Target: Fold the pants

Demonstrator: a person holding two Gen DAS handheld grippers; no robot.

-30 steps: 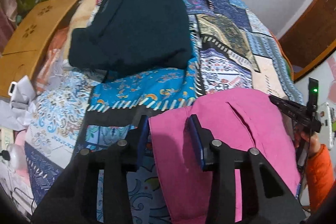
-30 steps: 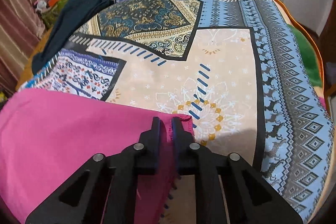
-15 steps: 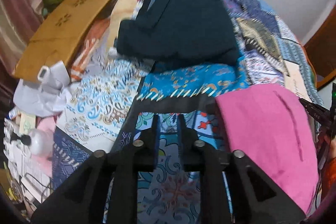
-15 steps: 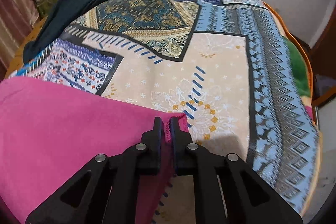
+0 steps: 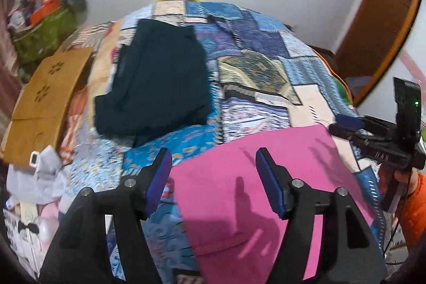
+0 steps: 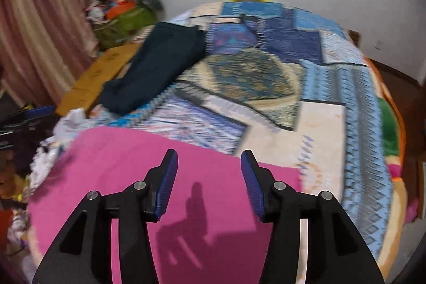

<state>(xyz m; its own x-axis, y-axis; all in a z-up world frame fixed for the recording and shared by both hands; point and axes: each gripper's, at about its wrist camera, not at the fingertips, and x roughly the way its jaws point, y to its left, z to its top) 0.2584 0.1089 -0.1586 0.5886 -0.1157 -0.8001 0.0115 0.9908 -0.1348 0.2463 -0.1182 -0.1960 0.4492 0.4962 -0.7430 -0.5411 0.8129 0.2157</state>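
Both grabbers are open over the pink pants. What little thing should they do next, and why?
Probably lift both away and stop. The pink pants lie flat in a neat folded block on the patterned quilt, and the left gripper and right gripper hover with jaws wide apart, holding nothing. A dark folded garment already sits farther back, so this one looks finished too.

Matt pink cloth pants (image 5: 255, 193)
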